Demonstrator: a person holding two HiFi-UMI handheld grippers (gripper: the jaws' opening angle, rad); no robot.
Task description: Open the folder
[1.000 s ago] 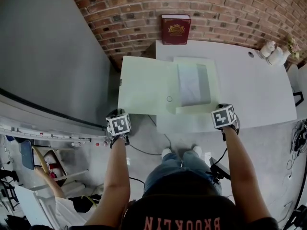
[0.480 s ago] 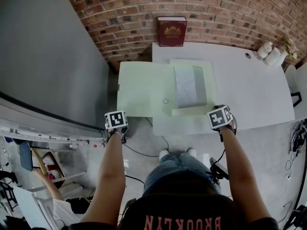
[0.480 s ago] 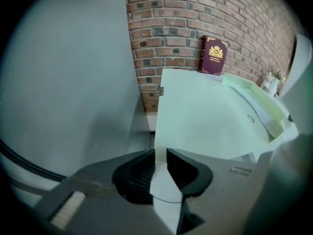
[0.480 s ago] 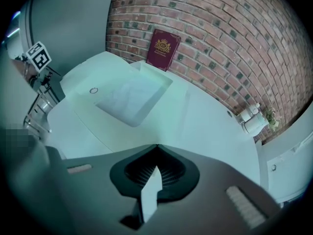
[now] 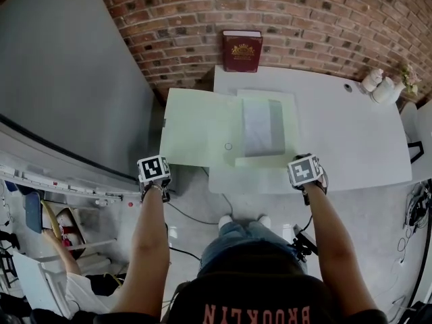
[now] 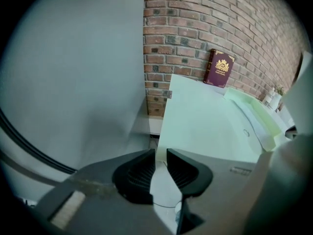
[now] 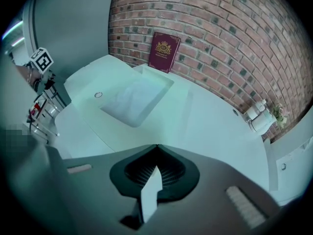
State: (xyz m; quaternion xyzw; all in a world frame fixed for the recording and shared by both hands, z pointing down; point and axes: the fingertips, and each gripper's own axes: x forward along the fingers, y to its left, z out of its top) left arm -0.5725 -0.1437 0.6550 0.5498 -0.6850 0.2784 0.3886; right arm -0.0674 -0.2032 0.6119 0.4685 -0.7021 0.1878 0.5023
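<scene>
A pale green folder is laid open on the white worktop, its cover overhanging the left edge. The left gripper jaws are narrowly parted and empty; the right gripper jaws are closed on nothing. The 2 grippers are best drawn clear without snagging the cover.

Wall crowds folder (perhaps touching)

Even soft light, no hard shadows, head view sharp, gripper views fisheye with black corners, teal cast, my left gripper blurred up close.
</scene>
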